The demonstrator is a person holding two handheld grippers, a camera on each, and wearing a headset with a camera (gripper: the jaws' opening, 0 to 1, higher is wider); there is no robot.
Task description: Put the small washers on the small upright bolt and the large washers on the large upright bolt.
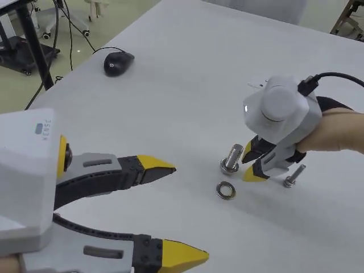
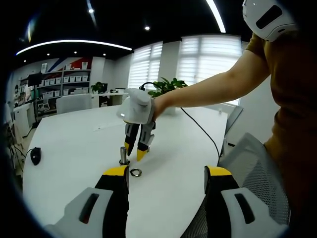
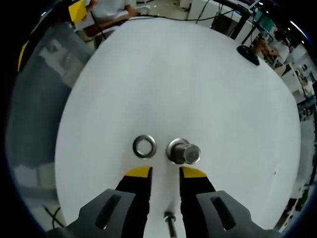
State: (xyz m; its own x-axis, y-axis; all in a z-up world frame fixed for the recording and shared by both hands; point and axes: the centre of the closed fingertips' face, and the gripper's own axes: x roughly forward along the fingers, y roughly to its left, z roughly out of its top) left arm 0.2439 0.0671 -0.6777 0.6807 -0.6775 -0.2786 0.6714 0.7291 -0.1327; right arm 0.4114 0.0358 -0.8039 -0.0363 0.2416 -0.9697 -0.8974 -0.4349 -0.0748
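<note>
Head view, starting from the left: the left gripper [image 1: 169,210] sits in the near corner. Its yellow-tipped jaws are spread wide with nothing between them, and they point across the bench [image 1: 187,85] toward the work. A black mouse [image 1: 118,62] rests far back, well apart from everything else.

Further right, a single washer [image 1: 226,190] lies flat on the bench, just beside the large bolt [image 1: 232,158] on its near side. I cannot tell whether they touch. The large bolt stands on its head, its long axis vertical and its thread end up.

Just right of it, the right gripper [image 1: 257,164] points steeply down, with its tips low over the bench and close by the bolt. Its jaws stand a modest gap apart and hold nothing. Rightmost is the small bolt [image 1: 294,176], which also stands on its head near that gripper.

In the right gripper view, the washer lies just ahead of the left-hand tip and the large bolt just ahead of the right-hand tip, side by side. The small bolt stands back between the jaw bodies.

The right gripper is by far the nearer to the washer. The washer's hole looks a match for the large shank, so I judge it belongs on that bolt. Lying flat and thin, it will probably need a pinch across its rim. A careless approach could knock the bolt beside it.
</note>
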